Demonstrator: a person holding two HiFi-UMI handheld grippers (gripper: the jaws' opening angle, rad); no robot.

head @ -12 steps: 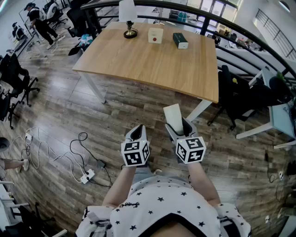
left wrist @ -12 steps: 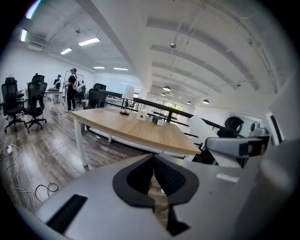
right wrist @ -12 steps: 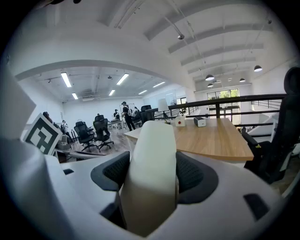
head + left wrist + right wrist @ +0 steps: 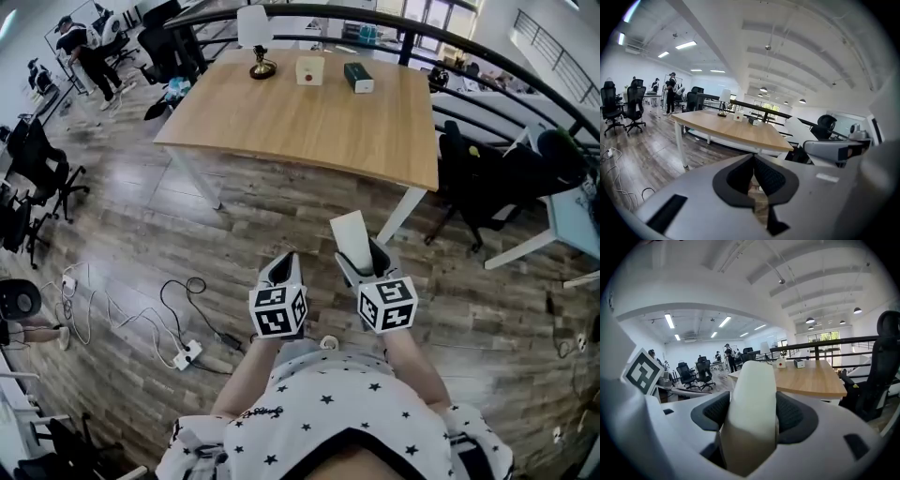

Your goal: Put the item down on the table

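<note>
My right gripper (image 4: 362, 255) is shut on a tall cream-white item (image 4: 353, 238), which sticks up out of the jaws and stays above the wood floor, short of the table. The right gripper view shows the item (image 4: 754, 394) filling the gap between both dark pads (image 4: 794, 416). My left gripper (image 4: 283, 261) sits just to its left, shut and holding nothing; its pads (image 4: 771, 176) meet at the tip. The wooden table (image 4: 309, 122) lies ahead, with a lamp (image 4: 262, 64), a white box with a red dot (image 4: 310, 70) and a dark box (image 4: 358, 77) at its far edge.
Cables and a power strip (image 4: 187, 354) lie on the floor at the left. Black office chairs (image 4: 487, 178) stand right of the table, and more (image 4: 37, 159) at the far left. A black railing (image 4: 450, 42) curves behind the table. A person (image 4: 89, 52) stands far back on the left.
The head view has shifted slightly, so the table sits a little higher in the picture. Both grippers keep the same pose, and the right one still holds the item.
</note>
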